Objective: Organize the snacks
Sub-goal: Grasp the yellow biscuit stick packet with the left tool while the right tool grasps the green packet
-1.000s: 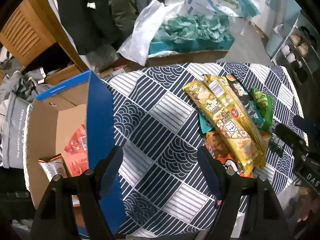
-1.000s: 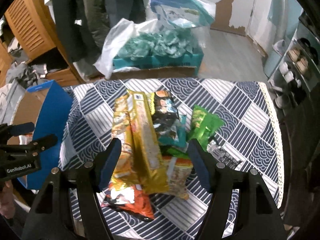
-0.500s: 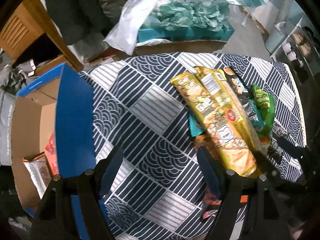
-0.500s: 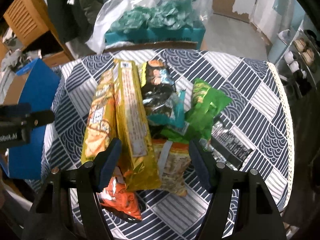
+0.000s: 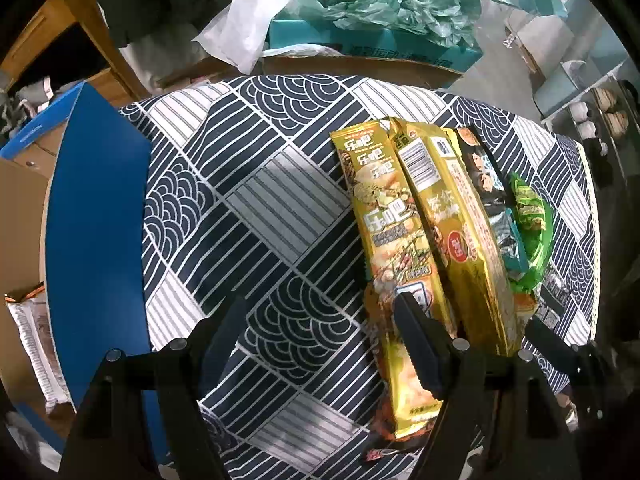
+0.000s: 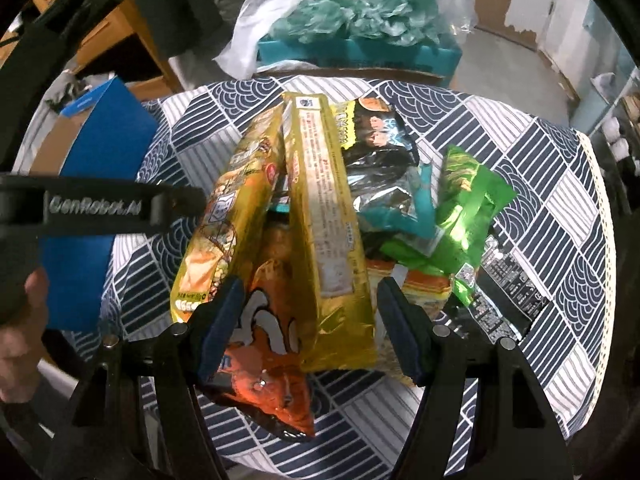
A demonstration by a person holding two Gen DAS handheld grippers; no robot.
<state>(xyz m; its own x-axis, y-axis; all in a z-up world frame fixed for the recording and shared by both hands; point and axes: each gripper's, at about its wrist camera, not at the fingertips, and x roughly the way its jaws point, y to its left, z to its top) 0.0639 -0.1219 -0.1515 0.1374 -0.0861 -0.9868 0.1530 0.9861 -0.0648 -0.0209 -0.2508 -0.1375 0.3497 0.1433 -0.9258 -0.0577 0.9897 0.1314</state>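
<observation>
A pile of snacks lies on the patterned tablecloth: two long gold packets, a black packet, a green bag, a teal packet and an orange bag. My left gripper hangs open over the cloth. Its right finger overlaps the near end of the left gold packet. My right gripper is open, its jaws on either side of the near ends of a gold packet and the orange bag. The pads do not press on them.
A blue cardboard box stands at the table's left edge with snack packets inside. A flat black packet lies right of the pile. Behind the table stands a teal box stuffed with plastic bags. Shelves stand far right.
Both grippers have come down closer to the table. The left one drifted right toward the pile. The right one now straddles the near packets. Neither opening has changed.
</observation>
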